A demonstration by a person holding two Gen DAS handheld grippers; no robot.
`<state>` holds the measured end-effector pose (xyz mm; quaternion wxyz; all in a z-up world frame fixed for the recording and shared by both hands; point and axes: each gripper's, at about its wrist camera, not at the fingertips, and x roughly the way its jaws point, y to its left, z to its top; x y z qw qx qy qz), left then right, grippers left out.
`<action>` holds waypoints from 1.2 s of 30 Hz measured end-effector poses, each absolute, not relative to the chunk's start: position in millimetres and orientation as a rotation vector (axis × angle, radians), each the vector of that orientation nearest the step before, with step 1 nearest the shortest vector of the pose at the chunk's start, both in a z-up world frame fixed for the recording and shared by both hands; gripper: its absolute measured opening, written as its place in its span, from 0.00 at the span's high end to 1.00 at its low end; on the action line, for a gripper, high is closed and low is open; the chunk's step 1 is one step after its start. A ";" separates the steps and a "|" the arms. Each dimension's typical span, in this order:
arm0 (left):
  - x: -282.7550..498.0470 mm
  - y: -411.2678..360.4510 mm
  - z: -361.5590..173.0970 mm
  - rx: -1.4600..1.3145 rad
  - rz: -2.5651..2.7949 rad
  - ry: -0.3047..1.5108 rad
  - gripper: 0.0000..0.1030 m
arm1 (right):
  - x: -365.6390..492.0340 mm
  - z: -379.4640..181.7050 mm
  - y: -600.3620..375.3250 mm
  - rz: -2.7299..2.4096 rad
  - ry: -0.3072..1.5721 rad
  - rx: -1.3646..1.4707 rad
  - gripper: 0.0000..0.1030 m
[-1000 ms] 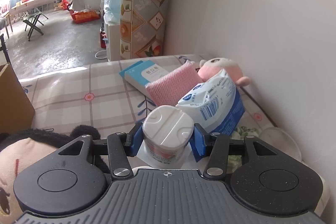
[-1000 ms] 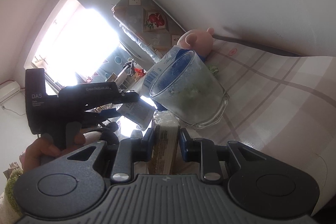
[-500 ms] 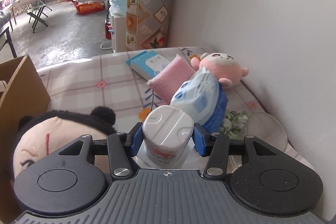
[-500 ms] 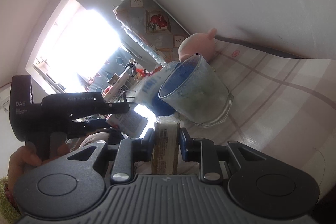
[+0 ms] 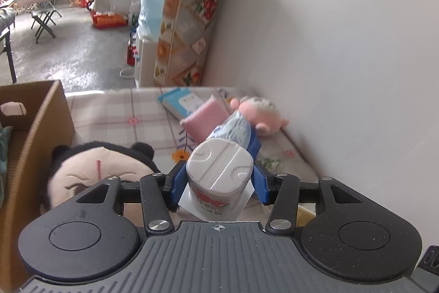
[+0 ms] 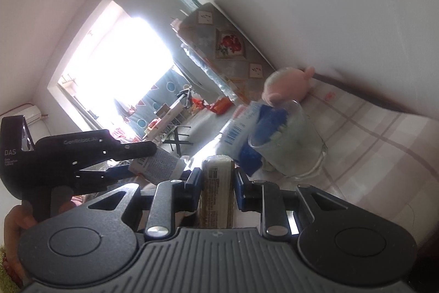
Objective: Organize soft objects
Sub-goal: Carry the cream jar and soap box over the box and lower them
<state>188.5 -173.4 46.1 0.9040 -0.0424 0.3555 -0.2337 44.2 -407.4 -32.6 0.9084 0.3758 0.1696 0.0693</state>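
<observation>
Box (image 5: 35, 128) newly visible, left view only

- Daylight enters from a blown-out doorway opening (image 6: 120, 78) at 10 o'clock in the right wrist view; detail there is lost to glare.
- Left wrist view: same bright source at 11 o'clock; plain white wall (image 5: 343, 45) evenly lit, soft shadow along its base.
- Right view dimmer and hazier; clear glass cup (image 6: 290, 144) slightly blurred.
- Both frames show fisheye bending and dark corners at the edges.
</observation>
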 end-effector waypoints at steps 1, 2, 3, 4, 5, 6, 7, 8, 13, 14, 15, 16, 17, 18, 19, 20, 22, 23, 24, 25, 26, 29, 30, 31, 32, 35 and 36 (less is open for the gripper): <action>182.3 -167.3 53.3 -0.100 -0.487 0.716 0.52 | 42.4 -26.3 -405.5 0.154 0.341 0.766 0.74; 176.9 -160.6 60.7 -0.111 -0.488 0.697 0.52 | 41.1 -19.2 -403.2 0.168 0.332 0.757 0.74; 170.2 -152.9 68.5 -0.123 -0.487 0.677 0.52 | 40.0 -12.2 -400.8 0.184 0.322 0.747 0.74; 164.7 -145.2 75.8 -0.136 -0.485 0.660 0.52 | 38.9 -4.4 -397.6 0.203 0.311 0.735 0.74; 159.4 -136.1 83.5 -0.150 -0.481 0.642 0.52 | 38.5 3.5 -394.1 0.222 0.300 0.720 0.74; 154.0 -126.0 91.0 -0.166 -0.474 0.625 0.52 | 37.9 12.5 -389.3 0.244 0.289 0.703 0.74; 149.1 -115.1 98.1 -0.183 -0.464 0.608 0.52 | 38.8 21.2 -384.2 0.268 0.280 0.686 0.74; 144.1 -103.7 105.1 -0.200 -0.452 0.591 0.52 | 40.7 29.3 -378.8 0.297 0.272 0.672 0.74; 125.0 -47.9 135.2 -0.254 -0.352 0.490 0.52 | 59.5 67.1 -344.2 0.455 0.258 0.622 0.74; 122.4 -37.6 139.0 -0.258 -0.328 0.473 0.52 | 65.3 73.7 -336.6 0.487 0.261 0.617 0.74; 120.7 -27.3 142.1 -0.265 -0.304 0.460 0.52 | 71.7 79.7 -328.2 0.520 0.265 0.612 0.74; 119.2 -16.4 144.5 -0.273 -0.282 0.452 0.52 | 77.8 85.4 -318.7 0.551 0.270 0.606 0.74; 117.9 -6.1 146.5 -0.281 -0.262 0.447 0.52 | 83.9 90.7 -308.3 0.578 0.277 0.598 0.74; 118.0 2.9 146.8 -0.288 -0.244 0.443 0.52 | 91.2 95.9 -298.2 0.602 0.286 0.589 0.74; 118.1 12.4 146.6 -0.296 -0.225 0.442 0.52 | 98.2 100.0 -287.1 0.623 0.297 0.577 0.74; 120.4 19.8 145.0 -0.300 -0.208 0.443 0.52 | 106.5 103.5 -276.7 0.643 0.310 0.566 0.74; 129.7 33.7 139.7 -0.315 -0.177 0.454 0.52 | 124.0 109.2 -255.3 0.680 0.339 0.547 0.74; 136.4 40.0 135.4 -0.325 -0.164 0.467 0.52 | 134.3 110.4 -245.4 0.694 0.358 0.541 0.74; 143.8 47.2 130.3 -0.341 -0.153 0.480 0.52 | 145.2 111.9 -235.4 0.706 0.379 0.535 0.74; 149.8 55.7 125.2 -0.355 -0.146 0.493 0.52 | 156.2 112.6 -226.6 0.719 0.402 0.532 0.74; 159.1 62.3 119.1 -0.370 -0.136 0.511 0.52 | 168.0 113.3 -217.5 0.729 0.425 0.529 0.74; 184.4 81.5 98.6 -0.416 -0.119 0.575 0.52 | 203.9 111.9 -191.9 0.731 0.493 0.494 0.74; 193.2 87.4 90.5 -0.439 -0.110 0.603 0.52 | 216.2 109.7 -184.7 0.723 0.518 0.477 0.74; 202.9 91.9 82.2 -0.452 -0.108 0.634 0.52 | 228.1 107.0 -178.4 0.709 0.540 0.459 0.74; 207.5 98.2 74.3 -0.467 -0.107 0.665 0.52 | 240.8 104.5 -171.2 0.697 0.562 0.436 0.74; 231.6 104.0 50.7 -0.489 -0.091 0.742 0.52 | 273.9 93.9 -152.3 0.653 0.623 0.365 0.74; 239.8 103.9 44.3 -0.488 -0.084 0.765 0.52 | 283.2 89.7 -146.1 0.637 0.639 0.340 0.74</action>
